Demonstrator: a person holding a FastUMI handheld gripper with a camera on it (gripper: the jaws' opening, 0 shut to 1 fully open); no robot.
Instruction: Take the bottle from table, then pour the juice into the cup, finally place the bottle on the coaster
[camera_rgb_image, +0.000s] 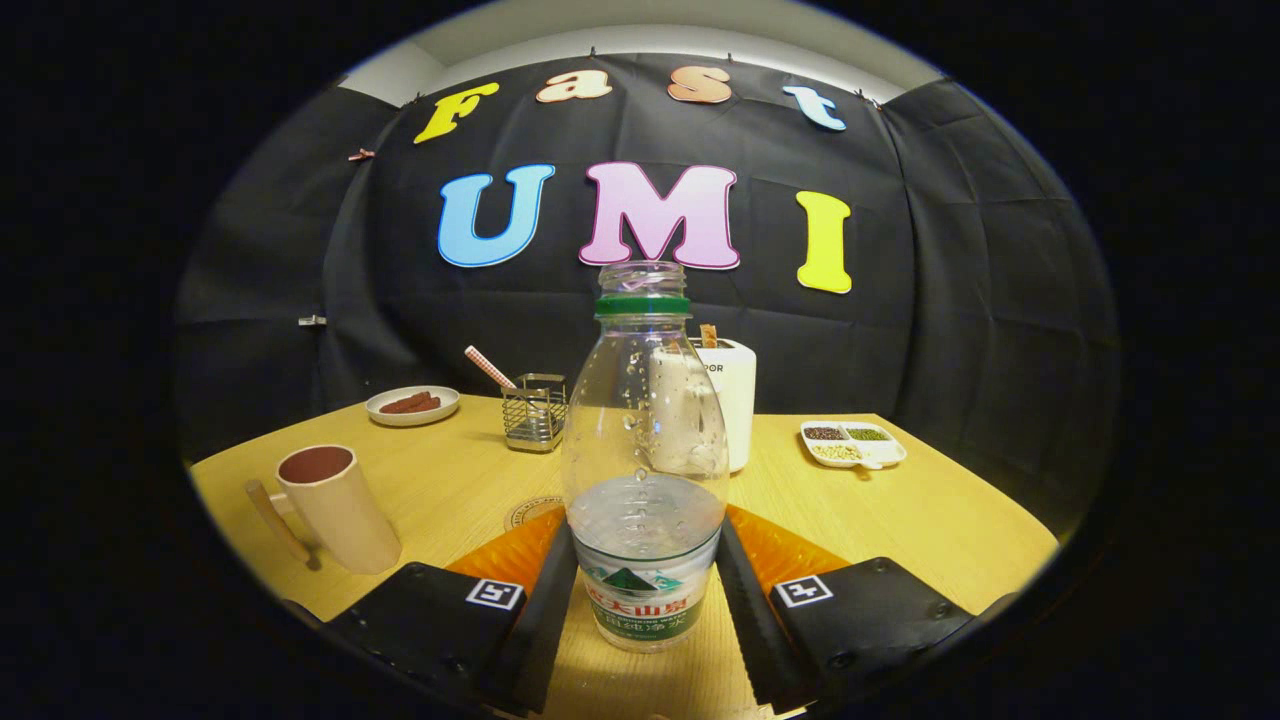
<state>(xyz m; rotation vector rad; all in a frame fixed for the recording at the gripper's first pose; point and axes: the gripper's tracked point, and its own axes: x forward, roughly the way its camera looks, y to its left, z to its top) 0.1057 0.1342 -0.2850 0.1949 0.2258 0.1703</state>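
One clear bottle (645, 450) stands uncapped on the table (930, 510), held between the gripper's (646, 585) two fingers. Left of the bottle: one cup (337, 507), one plate (412, 405), one wire holder (534, 411). Behind it, one white canister (732, 400). To its right, one divided dish (853, 444). One coaster (530, 512) lies just left of it.

You see warm, even overhead light, glare flecks on the clear bottle (645, 470) between your gripper (646, 590) fingers, soft shadow beside the cup (335, 508), fisheye bending the table (900, 510) beyond, everything sharp.
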